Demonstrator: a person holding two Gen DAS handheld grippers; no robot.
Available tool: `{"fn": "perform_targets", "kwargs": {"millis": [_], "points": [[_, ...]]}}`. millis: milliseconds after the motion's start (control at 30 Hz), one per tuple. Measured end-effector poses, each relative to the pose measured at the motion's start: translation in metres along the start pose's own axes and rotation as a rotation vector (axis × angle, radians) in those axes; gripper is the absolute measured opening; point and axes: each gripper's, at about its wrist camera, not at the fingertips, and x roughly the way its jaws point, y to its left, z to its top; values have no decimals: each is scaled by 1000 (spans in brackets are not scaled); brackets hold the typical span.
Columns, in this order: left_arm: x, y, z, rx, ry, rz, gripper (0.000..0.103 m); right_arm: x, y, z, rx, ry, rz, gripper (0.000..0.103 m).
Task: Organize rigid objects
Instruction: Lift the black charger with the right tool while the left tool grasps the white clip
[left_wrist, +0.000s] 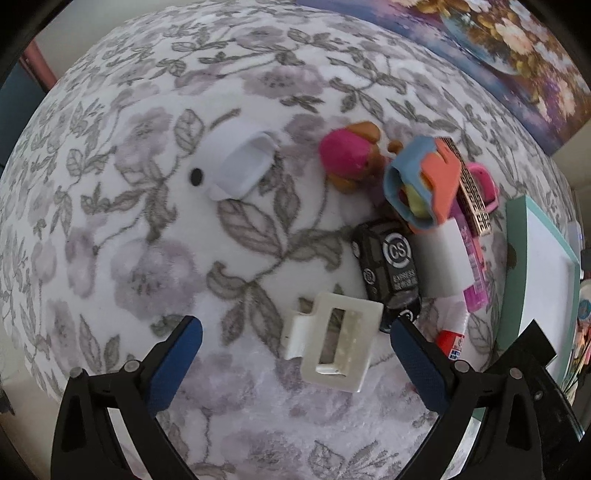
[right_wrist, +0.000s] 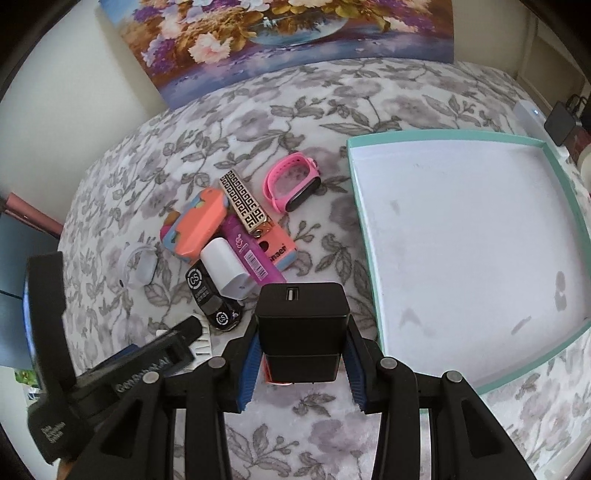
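1. My right claw (right_wrist: 301, 343) is clenched on a black USB charger block (right_wrist: 302, 321), its blue pads pressing both sides, port face pointing away from me.
2. The empty teal-rimmed box (right_wrist: 461, 136) sits on the floral bedspread (right_wrist: 258, 110) at two o'clock from that claw.
3. My left claw (left_wrist: 297, 350) is spread wide with nothing gripped; the white plastic clip (left_wrist: 334, 347) lies between its fingers, untouched.
4. At one o'clock of it sits the pile: black toy car (left_wrist: 388, 266), orange-and-blue case (left_wrist: 421, 184), pink toy (left_wrist: 351, 155).
5. A red-and-white tube (left_wrist: 452, 332) is partly hidden behind the left claw's right-hand finger; its label is unreadable.
6. The pink watch (right_wrist: 291, 181) lies clear in the right view.
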Motion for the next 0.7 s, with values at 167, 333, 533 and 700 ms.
{"fn": "perform_targets", "kwargs": {"millis": [167, 333, 533, 700], "points": [[18, -20, -3, 14, 23, -18, 90, 0, -2, -1, 6, 0, 8, 43], [30, -33, -4, 17, 11, -30, 89, 3, -4, -1, 20, 14, 13, 43], [25, -48, -8, 35, 3, -94, 60, 3, -8, 0, 38, 21, 27, 43], [26, -57, -7, 42, -4, -77, 50, 2, -10, 1, 48, 19, 35, 43]]}}
